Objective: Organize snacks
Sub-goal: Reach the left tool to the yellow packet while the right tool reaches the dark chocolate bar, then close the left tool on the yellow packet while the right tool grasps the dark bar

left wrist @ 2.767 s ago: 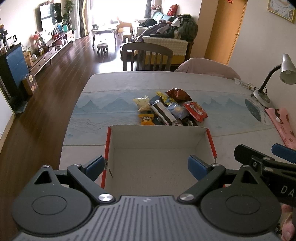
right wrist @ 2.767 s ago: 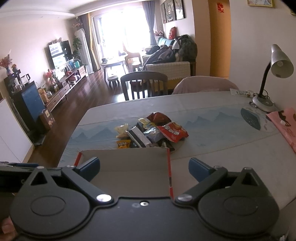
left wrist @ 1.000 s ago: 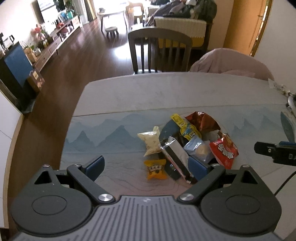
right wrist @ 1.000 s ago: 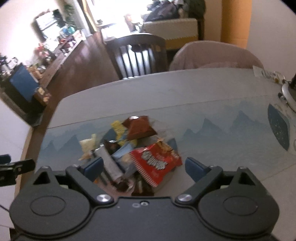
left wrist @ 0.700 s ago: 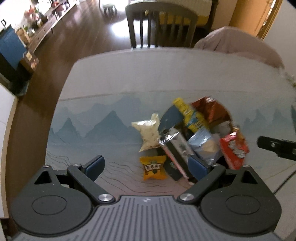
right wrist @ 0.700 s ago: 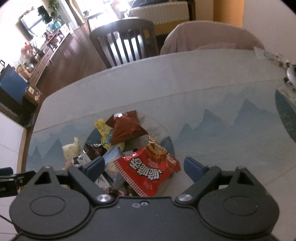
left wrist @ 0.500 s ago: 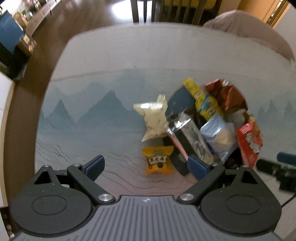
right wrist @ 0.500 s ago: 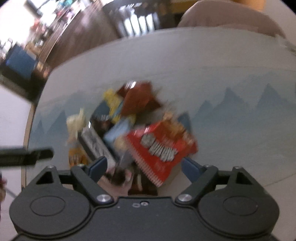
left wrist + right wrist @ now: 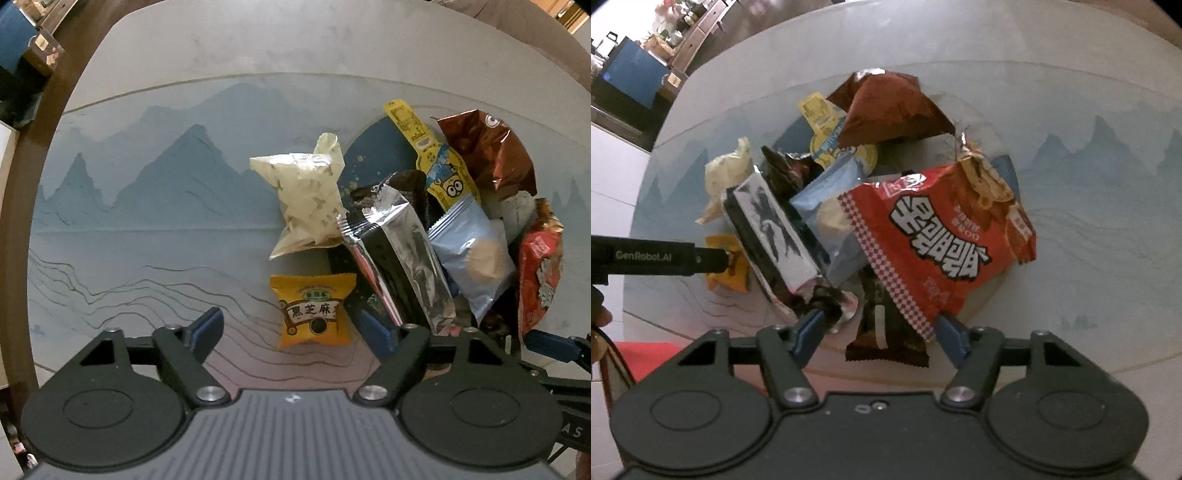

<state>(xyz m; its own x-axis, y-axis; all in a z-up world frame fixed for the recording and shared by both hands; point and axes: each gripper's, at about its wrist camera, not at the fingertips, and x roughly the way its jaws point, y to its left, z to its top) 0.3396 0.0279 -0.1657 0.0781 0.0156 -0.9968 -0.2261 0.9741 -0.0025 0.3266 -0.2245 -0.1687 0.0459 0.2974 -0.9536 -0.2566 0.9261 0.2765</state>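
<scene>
A pile of snack packets lies on the table mat. In the left wrist view my left gripper is open just above a small orange packet, with a cream bag, a silver-black pack and a pale blue packet to its right. In the right wrist view my right gripper is open over a dark brown packet, with the red bag just beyond its right finger. A brown bag and a yellow packet lie at the far side.
The mat with a mountain print covers the round grey table. The red edge of the cardboard box shows at the lower left of the right wrist view. The floor and dark furniture lie beyond the table's left edge.
Both grippers have moved forward from the box and down over the snack pile, now tilted steeply toward the table. Both stayed open.
</scene>
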